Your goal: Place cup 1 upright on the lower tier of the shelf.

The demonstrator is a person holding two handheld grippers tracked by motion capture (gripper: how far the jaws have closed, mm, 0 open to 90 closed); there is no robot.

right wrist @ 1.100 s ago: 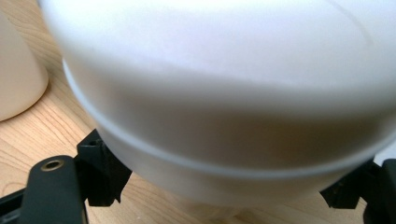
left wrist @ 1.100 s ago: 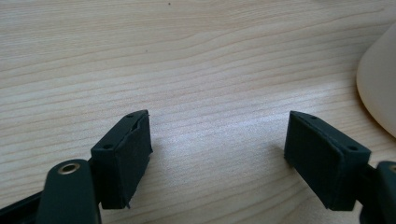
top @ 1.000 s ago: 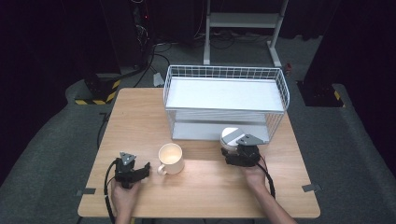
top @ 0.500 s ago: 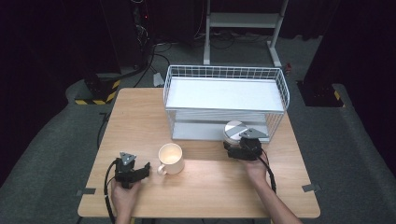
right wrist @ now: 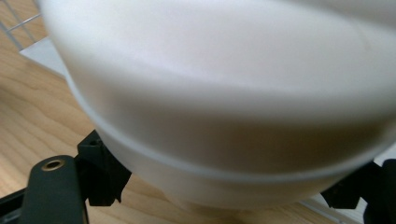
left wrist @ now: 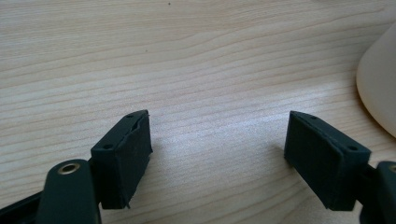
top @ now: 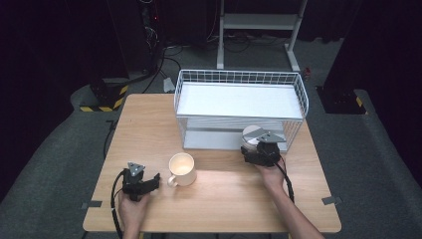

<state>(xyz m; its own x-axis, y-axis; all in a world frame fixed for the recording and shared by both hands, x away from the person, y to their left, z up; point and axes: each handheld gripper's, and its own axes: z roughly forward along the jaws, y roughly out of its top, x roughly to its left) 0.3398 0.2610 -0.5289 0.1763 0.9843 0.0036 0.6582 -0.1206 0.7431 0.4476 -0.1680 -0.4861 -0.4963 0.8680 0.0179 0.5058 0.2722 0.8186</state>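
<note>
High view: a white bowl [top: 251, 135] is held by the right gripper [top: 260, 152] at the wire rack's [top: 239, 99] lower front edge, w/ the rack opening straight ahead, so that hand's the nearer one. Left gripper view: the left gripper's [left wrist: 217, 156] jaws are spread over bare table [left wrist: 187, 56], cup [left wrist: 378, 84] off to one side, apart. Right gripper view: the bowl's foot is seen pinched btwn the jaws.
</note>
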